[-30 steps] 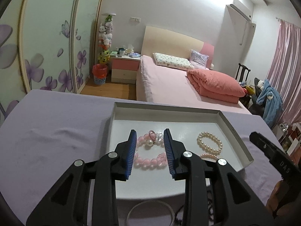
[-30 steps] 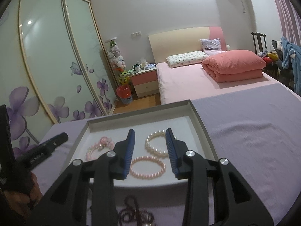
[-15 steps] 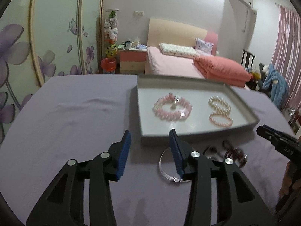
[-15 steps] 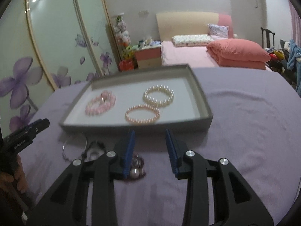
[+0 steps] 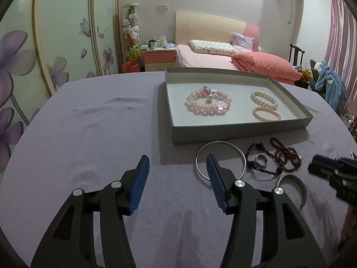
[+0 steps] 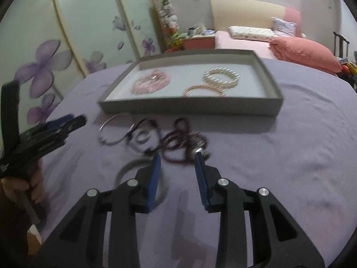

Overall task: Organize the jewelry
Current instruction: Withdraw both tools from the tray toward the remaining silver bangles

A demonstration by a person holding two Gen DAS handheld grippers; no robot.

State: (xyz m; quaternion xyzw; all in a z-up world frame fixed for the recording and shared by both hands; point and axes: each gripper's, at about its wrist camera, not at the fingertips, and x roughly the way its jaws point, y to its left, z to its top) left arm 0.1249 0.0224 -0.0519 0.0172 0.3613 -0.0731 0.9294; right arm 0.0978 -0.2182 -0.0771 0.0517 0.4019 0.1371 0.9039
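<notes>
A grey tray (image 5: pixel 234 130) (image 6: pixel 191 107) on the purple cloth holds a pink bead bracelet (image 5: pixel 208 103) (image 6: pixel 151 82), a white pearl bracelet (image 5: pixel 264 97) (image 6: pixel 222 77) and a peach pearl bracelet (image 5: pixel 266 114) (image 6: pixel 204 89). Loose in front of it lie a silver bangle (image 5: pixel 219 159) (image 6: pixel 116 131), a black bead string with a ring (image 5: pixel 260 160), a dark red bead string (image 5: pixel 285 154) (image 6: pixel 178 144) and a grey cuff (image 5: pixel 294 185) (image 6: pixel 138 178). My left gripper (image 5: pixel 177 164) is open and empty, left of the bangle. My right gripper (image 6: pixel 177 158) is open and empty, just short of the dark red beads.
The purple cloth (image 5: pixel 89 122) covers a round table that drops off at left and right. Behind it are a pink bed (image 5: pixel 223 55), a nightstand (image 5: pixel 159 58) and floral wardrobe doors (image 5: pixel 55 44). The right gripper shows at the right edge of the left view (image 5: pixel 330 169).
Both grippers have pulled back from over the tray towards me and lowered. The loose jewelry in front of the tray has come into full view. The left jaws stand wider apart.
</notes>
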